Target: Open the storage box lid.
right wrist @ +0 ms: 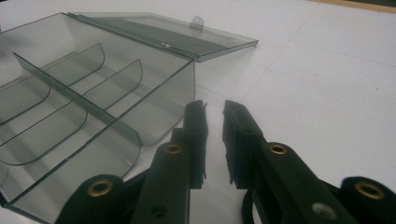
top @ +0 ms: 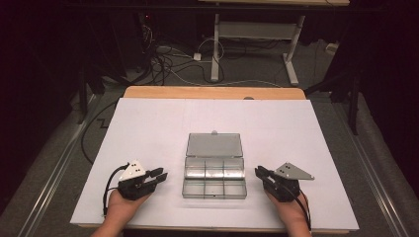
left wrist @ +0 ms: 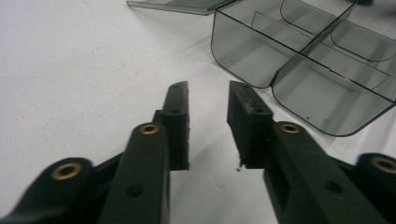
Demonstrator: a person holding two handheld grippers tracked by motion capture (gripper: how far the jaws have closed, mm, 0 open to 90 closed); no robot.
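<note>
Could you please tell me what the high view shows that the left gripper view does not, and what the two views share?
The high view alone takes in the right claw, both of the person's hands, the wooden table edge and the desk legs and cables on the floor beyond. The left gripper view alone gives a close look along the left claw, with a gap between its jaws and nothing held. Both show the clear compartment box with its lid open flat, on the white surface.

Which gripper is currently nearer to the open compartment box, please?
Right, narrowly. The right gripper sits just off the compartment box; the left gripper leaves a wider gap.
</note>
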